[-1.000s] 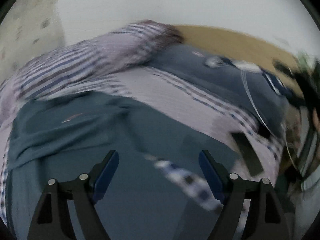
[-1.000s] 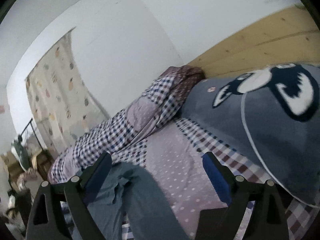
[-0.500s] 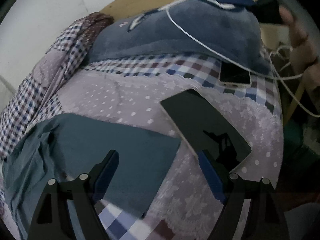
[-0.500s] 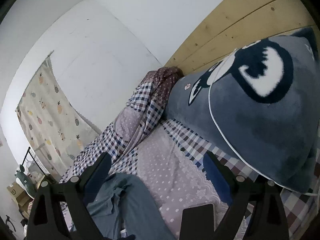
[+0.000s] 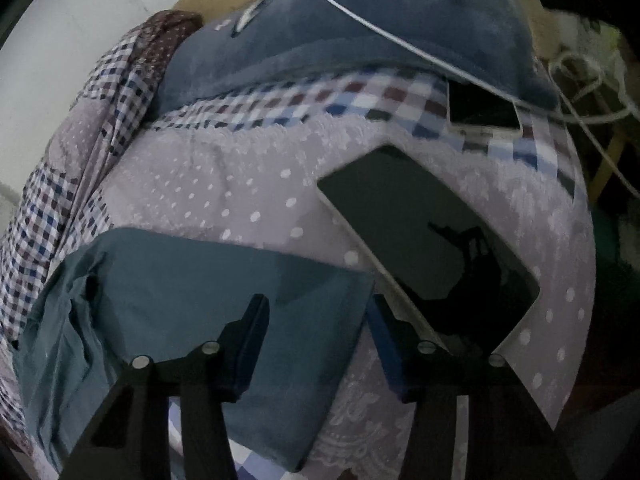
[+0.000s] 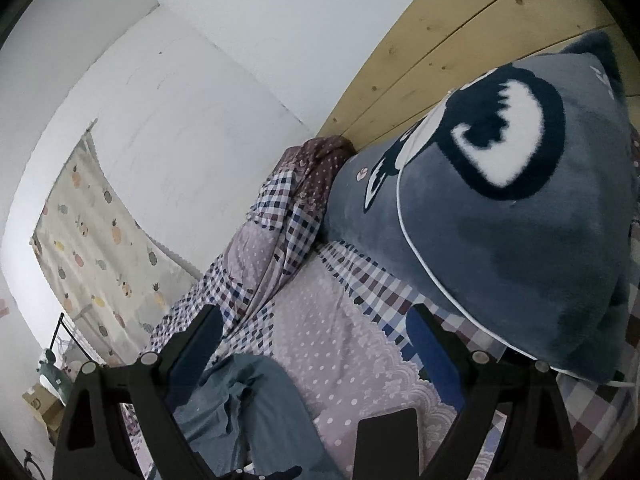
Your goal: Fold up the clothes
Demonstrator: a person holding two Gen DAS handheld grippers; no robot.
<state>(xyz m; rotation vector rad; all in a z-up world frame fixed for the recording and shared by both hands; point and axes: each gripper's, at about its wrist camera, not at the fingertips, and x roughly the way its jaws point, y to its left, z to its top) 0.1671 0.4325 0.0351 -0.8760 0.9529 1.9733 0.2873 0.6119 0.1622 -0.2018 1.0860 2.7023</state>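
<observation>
On the bed's dotted lilac spread (image 5: 224, 184), your teal garment (image 5: 208, 280) lies folded into a flat rectangle, its looser bunched part trailing toward the left edge of the left wrist view. Your left tool (image 5: 316, 344) hangs just above the garment's near right corner, its fingers spread apart and holding nothing. Your right tool (image 6: 316, 356) sits higher, also parted and empty, with the garment's rumpled end (image 6: 256, 408) below it. Just beside the folded edge, a large dark tablet (image 5: 428, 240) lies flat at an angle, close to the garment's corner. Beyond it a phone (image 5: 484, 114) rests on the checked band of the spread, with a white cable (image 5: 400, 40) running over the grey-blue plush pillow (image 6: 512, 240). That pillow leans against the wooden headboard (image 6: 440, 48).
</observation>
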